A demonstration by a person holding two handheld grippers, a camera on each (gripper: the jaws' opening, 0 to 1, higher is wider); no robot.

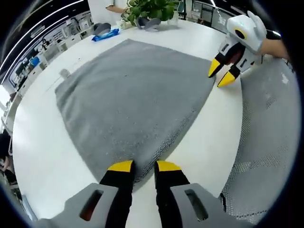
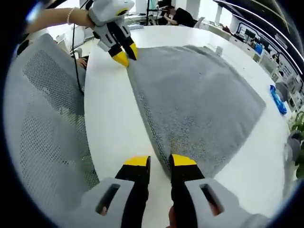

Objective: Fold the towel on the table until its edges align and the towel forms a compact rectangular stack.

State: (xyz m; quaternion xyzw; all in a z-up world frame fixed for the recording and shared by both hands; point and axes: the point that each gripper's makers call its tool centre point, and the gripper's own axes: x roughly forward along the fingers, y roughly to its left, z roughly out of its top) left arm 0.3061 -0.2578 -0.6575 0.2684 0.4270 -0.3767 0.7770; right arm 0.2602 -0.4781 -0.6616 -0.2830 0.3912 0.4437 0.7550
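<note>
A grey towel (image 1: 133,99) (image 2: 199,104) lies spread flat on the white table (image 1: 42,142) (image 2: 111,123). In the left gripper view, my left gripper (image 1: 144,167) stands at the towel's near corner, yellow tips apart, with the corner edge lying in the gap. My right gripper (image 1: 221,75) sits at the right-hand corner, tips slightly apart. In the right gripper view, my right gripper (image 2: 160,161) straddles the near corner with a gap between its jaws, and my left gripper (image 2: 126,55) rests at the far corner, held by a hand.
A grey mesh chair (image 1: 266,142) (image 2: 42,118) stands against the table edge beside both grippers. At the far end are a potted plant (image 1: 149,9), a blue packet (image 1: 105,34) (image 2: 277,99) and grey objects (image 1: 147,23). People sit beyond the table (image 2: 180,16).
</note>
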